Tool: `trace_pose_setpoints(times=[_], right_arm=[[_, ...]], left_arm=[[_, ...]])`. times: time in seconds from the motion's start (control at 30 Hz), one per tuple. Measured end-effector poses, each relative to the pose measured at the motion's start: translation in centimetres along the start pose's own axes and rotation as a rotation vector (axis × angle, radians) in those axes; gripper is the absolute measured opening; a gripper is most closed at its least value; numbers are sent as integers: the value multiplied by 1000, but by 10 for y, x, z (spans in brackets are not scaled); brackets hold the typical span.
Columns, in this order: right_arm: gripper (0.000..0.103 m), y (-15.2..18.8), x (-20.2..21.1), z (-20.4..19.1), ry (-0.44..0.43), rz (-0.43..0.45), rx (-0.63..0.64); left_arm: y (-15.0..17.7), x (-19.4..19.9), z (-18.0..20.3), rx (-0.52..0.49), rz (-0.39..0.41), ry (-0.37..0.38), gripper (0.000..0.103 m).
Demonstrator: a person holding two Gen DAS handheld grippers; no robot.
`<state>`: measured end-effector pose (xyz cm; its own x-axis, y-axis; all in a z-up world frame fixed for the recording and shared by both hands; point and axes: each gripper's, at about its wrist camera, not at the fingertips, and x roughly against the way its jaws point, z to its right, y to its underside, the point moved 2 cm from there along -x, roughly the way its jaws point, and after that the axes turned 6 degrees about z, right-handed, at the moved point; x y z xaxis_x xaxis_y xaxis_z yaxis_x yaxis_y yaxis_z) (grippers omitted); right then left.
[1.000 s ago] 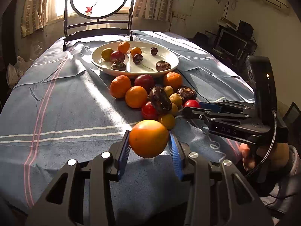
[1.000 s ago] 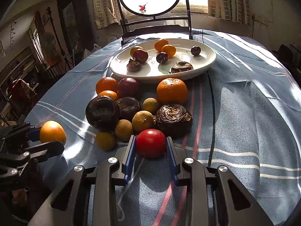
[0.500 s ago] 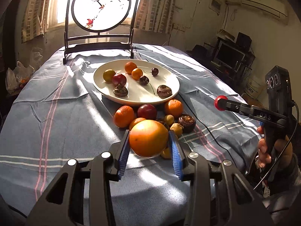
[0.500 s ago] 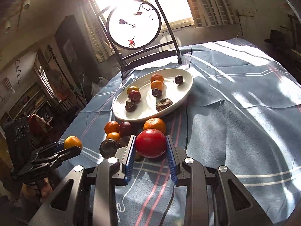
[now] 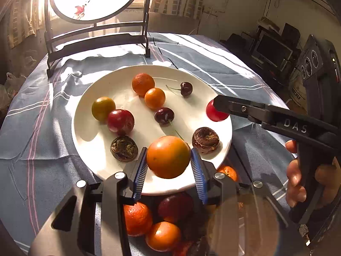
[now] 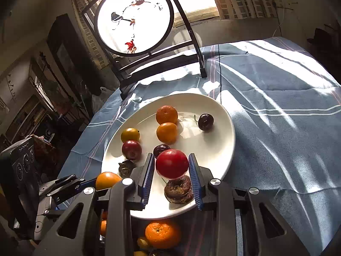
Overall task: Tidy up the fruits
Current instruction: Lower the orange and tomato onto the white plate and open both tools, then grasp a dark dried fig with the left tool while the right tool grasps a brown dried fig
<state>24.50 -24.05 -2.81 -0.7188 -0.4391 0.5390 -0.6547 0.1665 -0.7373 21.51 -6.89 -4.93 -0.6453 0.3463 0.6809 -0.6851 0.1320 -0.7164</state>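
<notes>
My left gripper [image 5: 168,167] is shut on a large orange fruit [image 5: 168,156] and holds it over the near rim of the white plate [image 5: 93,128]. My right gripper [image 6: 171,173] is shut on a red fruit [image 6: 172,163], held above the plate's [image 6: 226,149] near right part. The right gripper also shows in the left wrist view [image 5: 217,108] with the red fruit [image 5: 213,113]; the left gripper shows in the right wrist view [image 6: 89,183] with the orange fruit [image 6: 106,180]. The plate holds several fruits: oranges, cherries, a plum, dark wrinkled fruits.
Loose fruits lie on the blue striped cloth [image 5: 42,170] in front of the plate, among them an orange [image 6: 162,233] and a dark plum [image 5: 174,207]. A round screen on a black stand [image 6: 134,19] stands behind the plate. A black cable [image 6: 219,72] runs along the cloth.
Both grippers have lifted their fruits off the cloth and carried them forward over the plate. The loose pile has dropped beneath the grippers in both views.
</notes>
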Motion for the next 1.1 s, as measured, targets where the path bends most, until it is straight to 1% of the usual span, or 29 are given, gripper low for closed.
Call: trace_pose_setpoints(times=[0.03, 0.07, 0.1, 0.2, 0.27, 0.33, 0.37, 0.43, 0.53, 0.57, 0.6, 0.67, 0.73, 0.77, 0.8, 0.83, 0.93, 1.03, 1.1], right_arm=[[41, 0, 3, 0, -7, 10, -9], [41, 1, 7, -2, -12, 18, -5], [41, 4, 13, -5, -15, 24, 8], [41, 23, 39, -11, -25, 42, 40], [42, 41, 59, -10, -33, 54, 45], [46, 60, 77, -8, -30, 66, 48], [47, 70, 86, -6, -28, 73, 47], [48, 88, 99, -2, -28, 80, 36], [48, 110, 110, 5, -39, 67, -7], [48, 115, 112, 6, -44, 61, -20], [48, 120, 113, 6, -46, 57, -26], [48, 128, 115, 6, -43, 54, -28], [48, 133, 116, 8, -40, 42, -30], [48, 134, 116, 9, -37, 39, -31], [48, 134, 116, 9, -34, 37, -30], [48, 134, 117, 10, -28, 36, -29], [48, 135, 115, 13, -18, 31, -27], [48, 134, 110, 12, -15, 13, -20], [48, 133, 104, 8, -8, -2, -1]], left_arm=[[-1, 3, -2, 10, 11, -5, 45], [-1, 10, -3, 17, 33, -7, 58], [1, 19, -4, 18, 61, -10, 66], [15, 49, 2, -22, 107, -16, 67], [32, 68, 8, -50, 115, -6, 67], [53, 85, 19, -96, 123, 5, 67], [65, 92, 25, -125, 127, -1, 67], [85, 100, 37, -170, 132, -3, 67], [104, 98, 47, -209, 133, -42, 67], [106, 94, 46, -206, 123, -56, 66], [107, 88, 45, -194, 109, -60, 59], [107, 79, 42, -179, 96, -65, 53], [106, 70, 41, -187, 91, -92, 50], [106, 65, 41, -185, 79, -84, 48], [106, 60, 41, -187, 62, -77, 40], [107, 56, 43, -197, 48, -85, 38], [108, 55, 49, -231, 62, -118, 38], [107, 56, 46, -211, 61, -106, 37], [106, 61, 45, -189, 78, -93, 30]])
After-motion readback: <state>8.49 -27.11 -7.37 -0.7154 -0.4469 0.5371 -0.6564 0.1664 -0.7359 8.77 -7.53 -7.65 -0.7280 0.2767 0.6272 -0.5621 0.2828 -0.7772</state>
